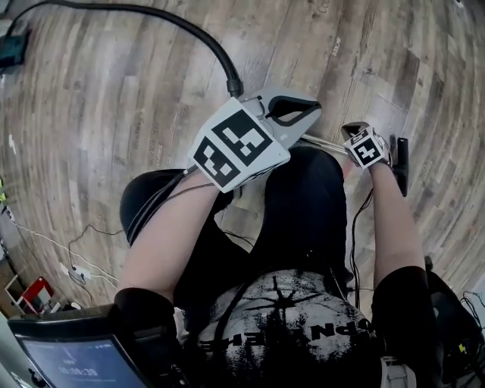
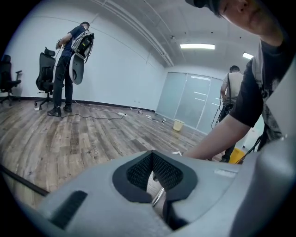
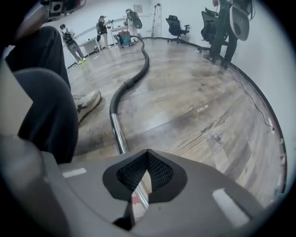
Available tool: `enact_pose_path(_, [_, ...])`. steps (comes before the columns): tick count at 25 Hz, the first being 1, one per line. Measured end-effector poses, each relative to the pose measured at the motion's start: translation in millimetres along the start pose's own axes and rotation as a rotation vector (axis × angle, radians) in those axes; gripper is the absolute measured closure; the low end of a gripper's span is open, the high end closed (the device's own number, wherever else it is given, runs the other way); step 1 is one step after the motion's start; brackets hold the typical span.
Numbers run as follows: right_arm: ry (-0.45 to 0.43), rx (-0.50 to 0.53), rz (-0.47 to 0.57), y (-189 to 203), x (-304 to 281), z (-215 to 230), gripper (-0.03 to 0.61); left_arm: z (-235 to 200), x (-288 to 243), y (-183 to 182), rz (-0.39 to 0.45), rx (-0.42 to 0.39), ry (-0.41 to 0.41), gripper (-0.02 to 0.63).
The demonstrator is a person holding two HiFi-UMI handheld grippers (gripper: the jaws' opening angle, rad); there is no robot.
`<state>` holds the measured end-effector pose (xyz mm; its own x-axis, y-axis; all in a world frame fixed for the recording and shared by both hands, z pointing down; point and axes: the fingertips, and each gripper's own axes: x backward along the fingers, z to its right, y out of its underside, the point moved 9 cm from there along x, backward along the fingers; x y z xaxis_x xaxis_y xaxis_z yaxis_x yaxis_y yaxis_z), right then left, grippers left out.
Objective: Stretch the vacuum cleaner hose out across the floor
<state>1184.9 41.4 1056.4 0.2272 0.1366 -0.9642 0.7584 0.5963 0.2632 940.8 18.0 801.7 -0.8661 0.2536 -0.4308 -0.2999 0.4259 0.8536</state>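
**Two-handed hold on the tube end of the vacuum hose.** The left tongs (image 2: 151,155) and right tongs (image 3: 147,152) each have their jaws closed with the tips meeting. Each pair has the chrome tube (image 3: 118,132) caught in the hollow behind the tips.

In the head view the left tongs (image 1: 307,108) sit at centre, just past the cuff where the black hose (image 1: 174,23) joins the tube. The right tongs sit at centre right. The hose arcs from the upper left of the head view to the centre. In the right gripper view the hose (image 3: 138,69) snakes from top centre down to mid-frame over the wooden floor (image 1: 114,98), with at least two bends not yet drawn out.

The step in hand appears to be drawing the tube end away to straighten these bends.
- Pull along the hose's own line, low and steady.
- Hold both grips firm, since smooth chrome would likely slide through on a jerk.
- Keep the hose's path free of the shoe (image 3: 88,102), just beside the tube, and the thin cable (image 1: 45,237) at lower left.
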Motion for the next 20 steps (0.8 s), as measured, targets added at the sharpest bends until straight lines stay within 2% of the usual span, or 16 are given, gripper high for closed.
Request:
enact_pose_path(3, [-0.024,-0.007,0.095,-51.2,53.5,-14.3,0.574,-9.9,26.9,-17.2,-0.007,0.001,-0.026,0.614])
enact_pose_path(7, [-0.027,-0.012,0.233,-117.4,155.3,-23.4,0.574,-10.5,74.6,-68.1,-0.011,-0.005,-0.065,0.614])
enact_pose_path(11, [-0.013,-0.041,0.329,-165.9,259.2,-48.9,0.574,1.5,142.5,-116.4,-0.02,0.066,-0.124,0.614])
enact_pose_path(14, [-0.008,-0.053,0.419,-208.3,345.4,-63.6,0.574,9.5,192.7,-167.0,-0.008,0.102,-0.149,0.614])
enact_pose_path(20, [-0.022,-0.061,0.613,-277.0,508.3,-89.5,0.572,38.1,272.2,-277.0,0.047,0.042,-0.144,0.614])
